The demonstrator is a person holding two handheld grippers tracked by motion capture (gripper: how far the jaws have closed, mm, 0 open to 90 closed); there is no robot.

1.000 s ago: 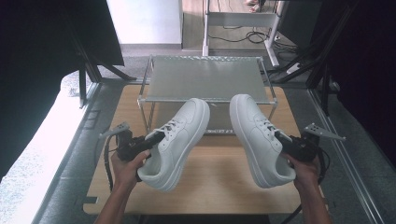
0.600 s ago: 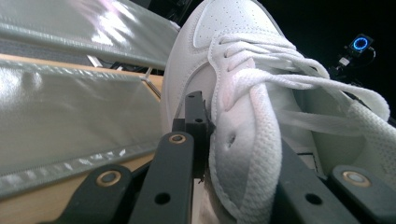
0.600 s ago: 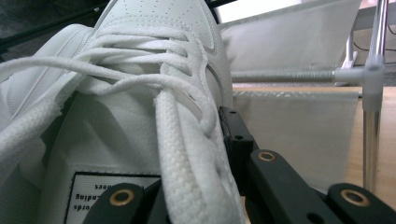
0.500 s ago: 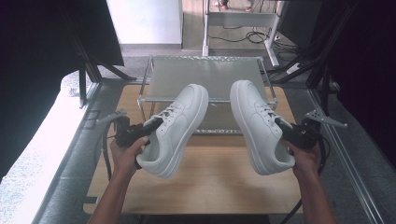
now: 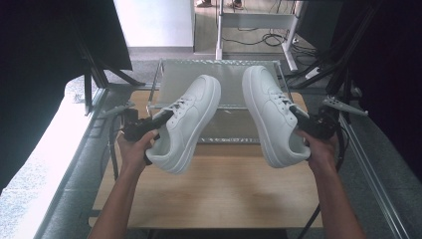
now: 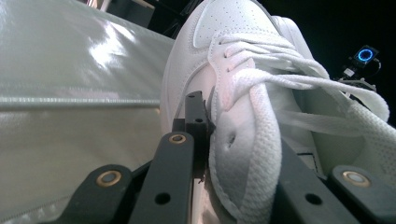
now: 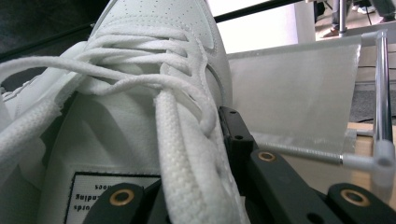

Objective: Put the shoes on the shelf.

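- Above the light wooden table (image 5: 219, 189), both white lace-up leather sneakers had risen and moved toward twelve o'clock since a second earlier, when they hung lower over the bare boards; they now overlapped the silvery mesh-topped metal rack (image 5: 174, 79) in the high view.
- Left gripper (image 5: 164, 115) stayed clenched on the left white sneaker (image 5: 189, 119): in the left gripper view one black jaw pressed the shoe's side wall (image 6: 224, 93) by the eyelets, the other lay inside the opening.
- Right gripper (image 5: 296, 113) likewise stayed clenched on the right white sneaker (image 5: 273, 114); in the right gripper view the laced edge (image 7: 154, 93) sat pinched between its jaws.
- Left sneaker's toe pointed toward one o'clock, the right one's toward eleven o'clock, so the toes leaned toward each other while the shoes stayed apart, neither touching table nor rack.
- Counted: two sneakers, two grippers, two hands, the person's left hand (image 5: 133, 152) and right hand (image 5: 321, 152), one rack, one table.
- Rack stood at twelve o'clock on the table, as before.
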